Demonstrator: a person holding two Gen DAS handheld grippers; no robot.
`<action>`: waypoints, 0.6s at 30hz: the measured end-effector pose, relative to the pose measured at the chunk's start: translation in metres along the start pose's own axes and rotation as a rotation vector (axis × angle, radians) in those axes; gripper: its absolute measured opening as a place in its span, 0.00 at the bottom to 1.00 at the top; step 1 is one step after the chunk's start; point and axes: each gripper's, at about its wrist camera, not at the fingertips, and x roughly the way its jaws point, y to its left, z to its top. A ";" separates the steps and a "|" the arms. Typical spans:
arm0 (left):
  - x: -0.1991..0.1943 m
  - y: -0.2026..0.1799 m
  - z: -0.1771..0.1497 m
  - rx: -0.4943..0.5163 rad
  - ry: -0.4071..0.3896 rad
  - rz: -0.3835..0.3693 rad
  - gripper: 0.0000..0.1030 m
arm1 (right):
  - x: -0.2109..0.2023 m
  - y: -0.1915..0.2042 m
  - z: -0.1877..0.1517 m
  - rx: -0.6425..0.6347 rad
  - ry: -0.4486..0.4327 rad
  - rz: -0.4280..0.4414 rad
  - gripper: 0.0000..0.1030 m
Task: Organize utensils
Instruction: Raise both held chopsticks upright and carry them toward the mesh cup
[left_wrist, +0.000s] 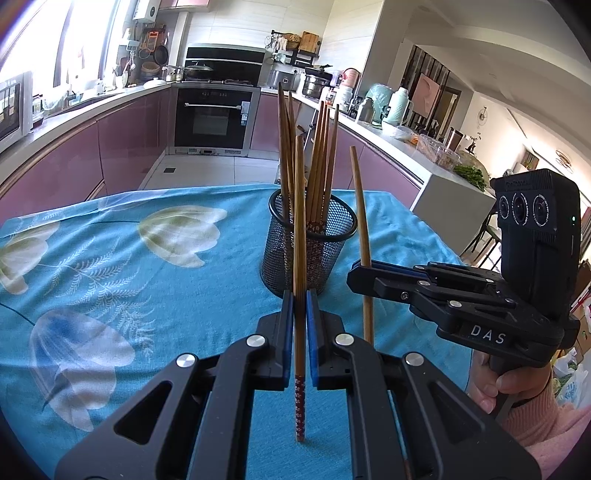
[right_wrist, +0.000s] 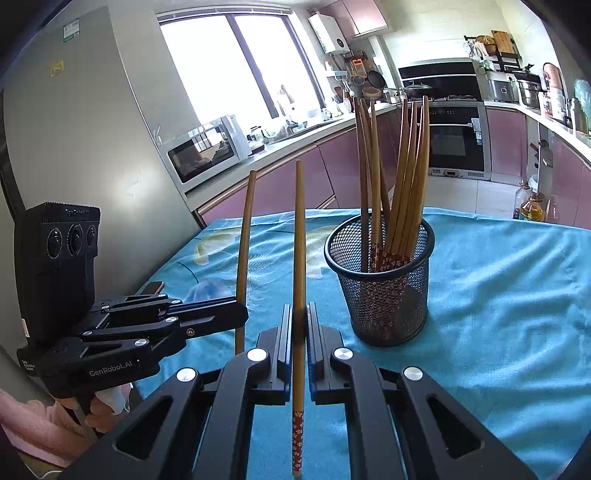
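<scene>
A black mesh cup (left_wrist: 308, 243) stands on the blue cloth with several brown chopsticks upright in it; it also shows in the right wrist view (right_wrist: 380, 280). My left gripper (left_wrist: 299, 306) is shut on one chopstick (left_wrist: 299, 221), held upright just in front of the cup. My right gripper (right_wrist: 299, 321) is shut on another chopstick (right_wrist: 299, 240), upright, to the cup's left in its view. In the left wrist view the right gripper (left_wrist: 360, 269) is at the right of the cup with its chopstick (left_wrist: 360, 206). In the right wrist view the left gripper (right_wrist: 242, 315) holds its chopstick (right_wrist: 245, 236).
The table carries a blue flowered cloth (left_wrist: 129, 258). Its far edge (left_wrist: 184, 190) drops to the kitchen floor. Purple cabinets and an oven (left_wrist: 212, 118) stand beyond. A white counter (left_wrist: 443, 177) lies at the right, a fridge (right_wrist: 85, 147) at the left.
</scene>
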 end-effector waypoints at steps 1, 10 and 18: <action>0.000 0.000 0.000 0.000 0.000 0.000 0.07 | 0.000 0.001 0.001 0.001 -0.002 0.000 0.06; -0.001 -0.003 0.003 0.004 -0.008 -0.001 0.07 | -0.004 0.001 0.002 0.001 -0.018 0.001 0.06; -0.001 -0.003 0.005 0.008 -0.014 -0.002 0.07 | -0.007 0.000 0.005 -0.001 -0.032 0.004 0.06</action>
